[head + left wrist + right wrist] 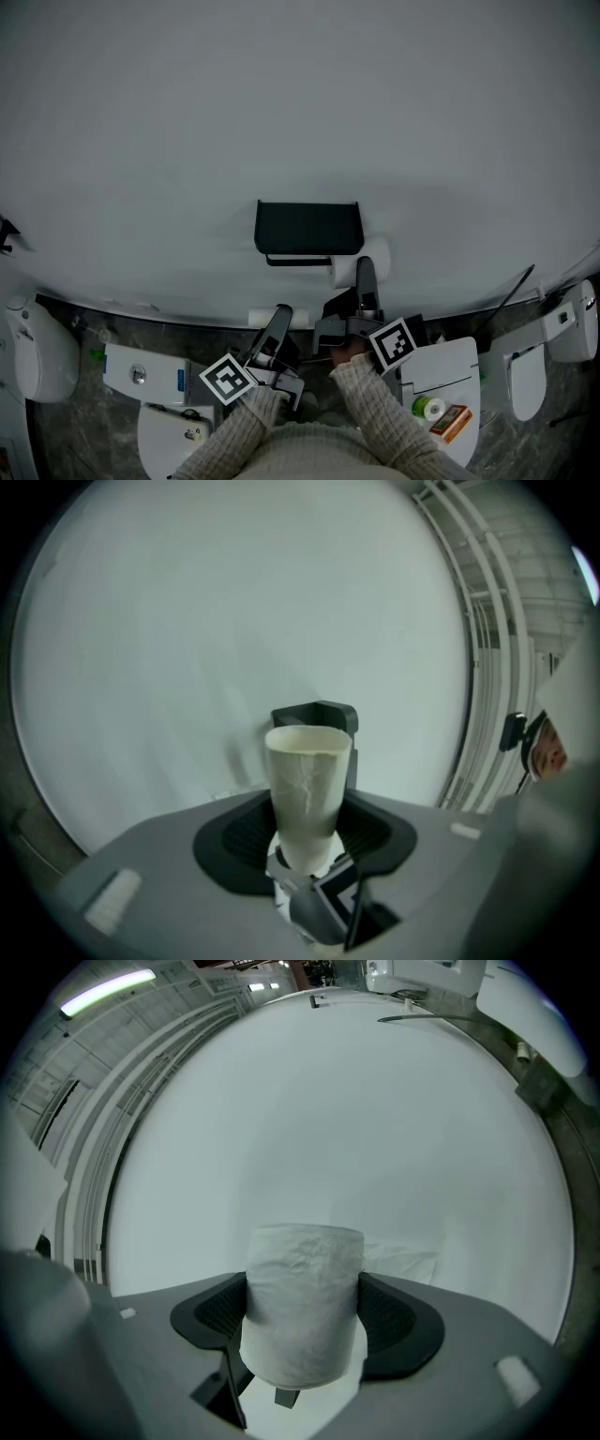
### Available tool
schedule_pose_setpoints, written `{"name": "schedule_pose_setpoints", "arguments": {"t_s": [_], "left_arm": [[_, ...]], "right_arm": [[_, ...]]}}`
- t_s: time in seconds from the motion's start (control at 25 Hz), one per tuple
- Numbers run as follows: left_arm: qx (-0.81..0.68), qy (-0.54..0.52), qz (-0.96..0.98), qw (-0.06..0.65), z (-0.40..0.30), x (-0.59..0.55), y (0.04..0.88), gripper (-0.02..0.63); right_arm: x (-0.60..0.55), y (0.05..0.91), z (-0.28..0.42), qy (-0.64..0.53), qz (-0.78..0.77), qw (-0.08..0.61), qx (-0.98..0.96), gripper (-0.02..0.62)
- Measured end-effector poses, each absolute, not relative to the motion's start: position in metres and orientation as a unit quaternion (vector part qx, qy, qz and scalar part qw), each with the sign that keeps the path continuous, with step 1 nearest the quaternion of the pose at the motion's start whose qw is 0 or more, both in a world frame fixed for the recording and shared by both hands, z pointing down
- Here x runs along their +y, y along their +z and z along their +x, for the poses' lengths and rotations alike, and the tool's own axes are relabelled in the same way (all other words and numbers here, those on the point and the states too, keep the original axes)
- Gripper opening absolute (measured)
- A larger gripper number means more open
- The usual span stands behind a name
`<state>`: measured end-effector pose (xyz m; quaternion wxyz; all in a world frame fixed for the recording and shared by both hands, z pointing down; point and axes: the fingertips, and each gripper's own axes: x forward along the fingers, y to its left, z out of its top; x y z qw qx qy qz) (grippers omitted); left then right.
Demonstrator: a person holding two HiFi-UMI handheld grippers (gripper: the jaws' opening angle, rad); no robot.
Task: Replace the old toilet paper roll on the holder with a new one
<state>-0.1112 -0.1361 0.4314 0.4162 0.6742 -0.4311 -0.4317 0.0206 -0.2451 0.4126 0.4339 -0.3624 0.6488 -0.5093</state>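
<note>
- Against the pale wall, the black holder [307, 228] hangs with its bar looking bare, so we judge the old roll is already off.
- Our left gripper [305, 844] pinches the empty cardboard tube [307, 771] between its pads. It sits low and to the left of the holder, presumably to keep the tube clear of the bar.
- Our right gripper [304, 1340] is clamped on the new roll [305, 1283], pads on its soft sides, which leaves the core's ends free.
- From the head view, that roll sits just at the bar's right end. Whether it has begun to slide on we cannot tell.
- Next we would line the core up with the bar and push leftward.
</note>
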Motion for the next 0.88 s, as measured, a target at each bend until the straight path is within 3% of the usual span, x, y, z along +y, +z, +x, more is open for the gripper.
{"name": "schedule_pose_setpoints", "arguments": {"t_s": [0.88], "left_arm": [[-0.461,-0.442,0.656,0.402,-0.144,-0.123,0.439,0.176]], "right_arm": [[-0.225,0.410,-0.051,-0.528,-0.317,0.381,0.690,0.365]]}}
